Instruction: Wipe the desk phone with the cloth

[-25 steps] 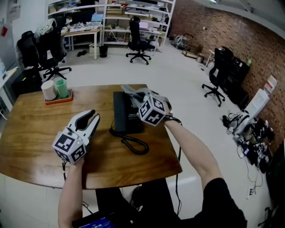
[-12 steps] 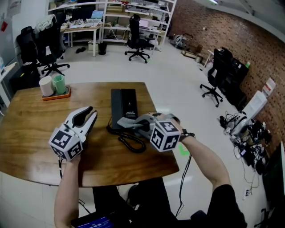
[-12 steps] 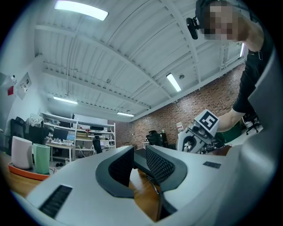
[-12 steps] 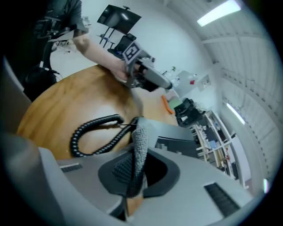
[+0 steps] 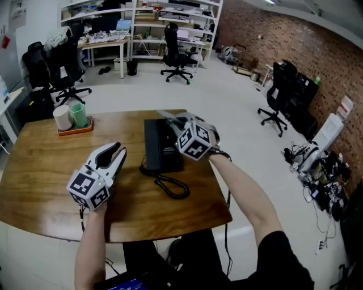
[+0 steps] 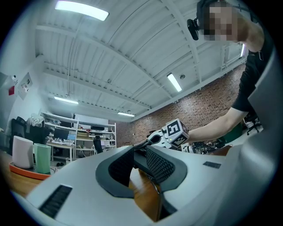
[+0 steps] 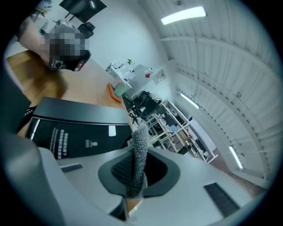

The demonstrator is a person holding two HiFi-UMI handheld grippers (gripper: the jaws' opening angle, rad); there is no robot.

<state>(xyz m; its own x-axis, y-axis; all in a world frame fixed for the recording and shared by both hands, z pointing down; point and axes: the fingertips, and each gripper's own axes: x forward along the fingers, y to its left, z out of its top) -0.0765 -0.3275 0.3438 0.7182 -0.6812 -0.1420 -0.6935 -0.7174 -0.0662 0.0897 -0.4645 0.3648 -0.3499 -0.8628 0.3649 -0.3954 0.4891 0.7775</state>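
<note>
The left gripper (image 5: 118,150) rests low over the near left part of the wooden desk (image 5: 45,170), with its marker cube toward the person. Its fingers (image 6: 161,165) stand slightly apart. Nothing is between them; only bare desk shows through the gap.

A coiled cord (image 5: 169,182) lies on the desk just right of the left gripper. The cord runs up to the near end of the desk phone (image 5: 160,146).

The desk phone is a flat black unit. It lies lengthwise near the middle of the desk, between the two grippers.

The right gripper (image 5: 173,120) is over the far right part of the desk phone, and the person's forearm reaches to it from the near right. Its fingers (image 7: 119,170) are clamped on a grey cloth (image 7: 139,150). The cloth stands up out of the fingers as a narrow folded strip and reaches past the fingertips toward the far end of the phone. No view shows whether the cloth touches the phone.

An orange tray (image 5: 76,126) sits at the far left corner of the desk. It carries a white cup (image 5: 61,115) and a green cup (image 5: 78,112), side by side.

Office chairs (image 5: 176,51) and shelves (image 5: 170,17) stand beyond the desk.
</note>
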